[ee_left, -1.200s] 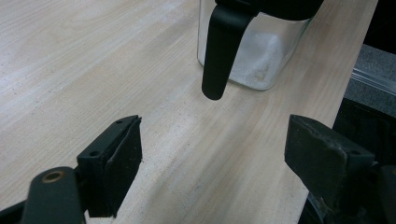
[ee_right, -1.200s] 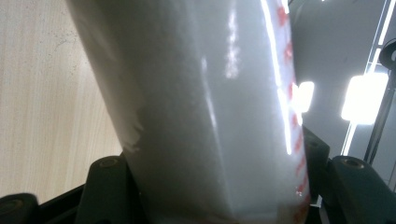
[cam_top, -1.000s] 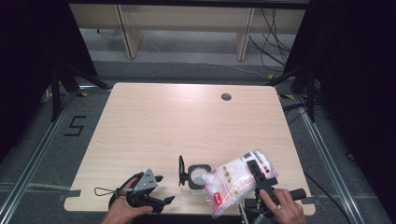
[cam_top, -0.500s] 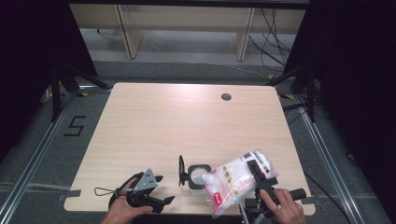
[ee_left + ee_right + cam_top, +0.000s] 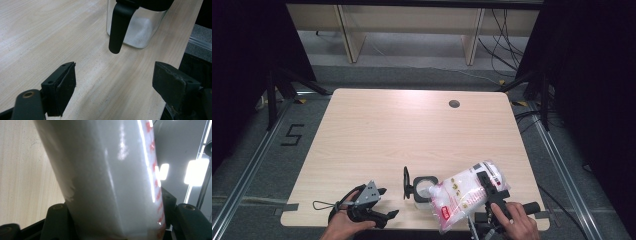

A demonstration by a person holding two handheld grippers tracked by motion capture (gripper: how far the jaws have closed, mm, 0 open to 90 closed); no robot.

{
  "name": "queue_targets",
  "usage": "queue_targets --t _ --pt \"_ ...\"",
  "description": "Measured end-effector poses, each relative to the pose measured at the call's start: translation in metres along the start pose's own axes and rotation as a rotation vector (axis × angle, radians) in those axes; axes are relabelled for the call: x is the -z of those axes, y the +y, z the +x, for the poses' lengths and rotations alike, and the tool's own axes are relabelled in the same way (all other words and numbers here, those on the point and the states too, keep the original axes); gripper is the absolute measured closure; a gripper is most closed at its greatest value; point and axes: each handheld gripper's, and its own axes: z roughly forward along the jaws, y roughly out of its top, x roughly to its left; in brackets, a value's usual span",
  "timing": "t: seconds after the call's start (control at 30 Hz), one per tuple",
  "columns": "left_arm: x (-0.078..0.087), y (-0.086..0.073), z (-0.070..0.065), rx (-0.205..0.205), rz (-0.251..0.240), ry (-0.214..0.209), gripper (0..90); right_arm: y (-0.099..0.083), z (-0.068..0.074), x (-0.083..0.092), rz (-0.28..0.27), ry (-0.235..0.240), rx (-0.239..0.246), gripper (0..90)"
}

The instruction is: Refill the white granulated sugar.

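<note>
A clear square jar (image 5: pixel 422 189) with a black rim and an upright black lid or handle (image 5: pixel 406 182) stands near the table's front edge; white powder lies in its bottom (image 5: pixel 140 27). My right gripper (image 5: pixel 490 186) is shut on a clear plastic bag of white powder with red print (image 5: pixel 462 196), tilted with one corner over the jar's mouth. In the right gripper view the bag (image 5: pixel 110 177) sits between both jaws. My left gripper (image 5: pixel 382 206) rests low at the front left, open, with bare table between its pads (image 5: pixel 62 87); the jar stands ahead of it.
The light wooden table (image 5: pixel 402 135) has a round cable hole (image 5: pixel 454 104) at the back right. Its front edge runs just under both hands. Dark floor, rails and shelving frames surround the table.
</note>
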Motion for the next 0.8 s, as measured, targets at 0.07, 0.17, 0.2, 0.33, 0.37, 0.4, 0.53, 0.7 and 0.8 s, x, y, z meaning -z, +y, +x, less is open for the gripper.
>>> queue_targets --t 0.07,0.17,0.2,0.33,0.37,0.4,0.53,0.7,0.8 --pt "0.0000 -0.0002 -0.0006 0.011 0.000 0.003 18.6 0.0001 0.0001 0.0002 0.000 0.001 -0.003 41.4" --pt "-0.0001 -0.0001 -0.0008 0.011 -0.003 -0.001 18.6 0.0007 -0.0025 -0.0003 -0.014 -0.011 0.030 41.4" --pt "-0.0001 0.0000 -0.0003 -0.001 -0.005 -0.001 18.6 0.0007 -0.0023 -0.0001 -0.012 -0.009 0.028 41.4" --pt "0.0002 0.0002 0.0004 -0.010 -0.001 0.001 18.6 0.0006 -0.0010 -0.0001 -0.007 0.001 0.008 41.4" --pt "0.0002 0.0003 0.0006 -0.013 -0.001 0.000 18.6 0.0004 0.0006 0.0001 -0.002 0.001 -0.009 41.4" --pt "0.0001 0.0000 -0.0001 -0.002 0.001 0.000 18.6 0.0002 0.0002 0.0003 0.001 0.000 -0.002 41.4" --pt "0.0000 0.0003 0.0004 -0.014 -0.004 -0.003 18.6 0.0002 -0.0005 0.0004 -0.001 0.000 0.004 41.4" --pt "-0.0002 -0.0002 -0.0009 0.008 -0.003 0.001 18.6 0.0003 -0.0002 0.0004 0.002 0.004 -0.002 41.4" --pt "-0.0004 -0.0003 -0.0013 0.015 -0.003 -0.001 18.6 0.0001 -0.0007 0.0005 0.003 0.003 0.004 41.4"
